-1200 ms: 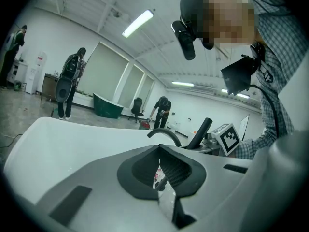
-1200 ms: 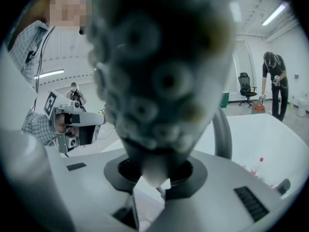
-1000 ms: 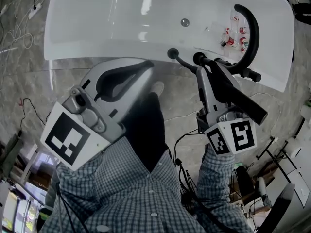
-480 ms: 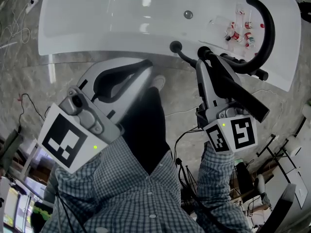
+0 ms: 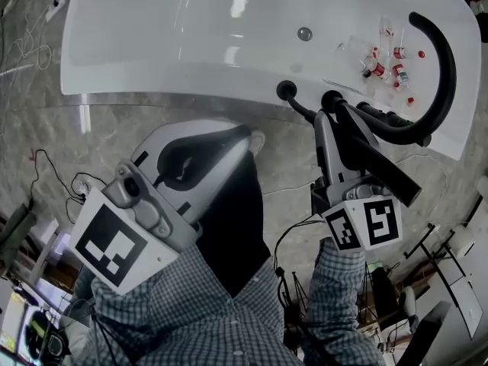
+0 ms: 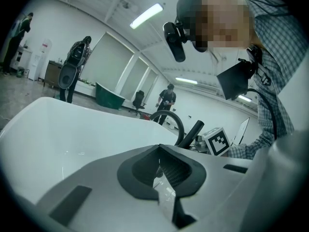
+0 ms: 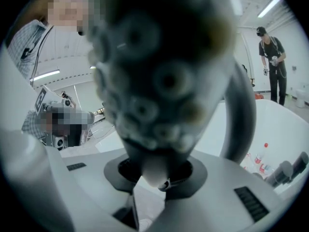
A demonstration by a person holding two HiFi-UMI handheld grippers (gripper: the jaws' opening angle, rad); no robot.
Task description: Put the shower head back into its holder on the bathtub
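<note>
The white bathtub (image 5: 152, 36) fills the top of the head view. My right gripper (image 5: 335, 111) hangs over its near rim, shut on the black shower head (image 5: 381, 170), whose handle sticks back past the marker cube. In the right gripper view the nozzle face of the shower head (image 7: 164, 66) looms right in front of the camera, above the right gripper (image 7: 154, 178). The black hose (image 5: 446, 67) loops over the tub's right ledge. A black round fitting (image 5: 286, 91) sits on the rim just left of the right gripper. My left gripper (image 5: 242, 134) hovers below the rim, shut and holding nothing.
Several small red-capped bottles (image 5: 389, 52) lie on the tub's right ledge beside a round metal button (image 5: 305, 33). Cables (image 5: 53, 166) trail over the grey stone floor. People stand in the far background (image 6: 72, 66). Stands and equipment crowd the lower right corner (image 5: 450, 258).
Both grippers have sunk a little toward the tub's rim. The right one keeps its hold on the shower head, and the hose loop now lies farther right over the ledge.
</note>
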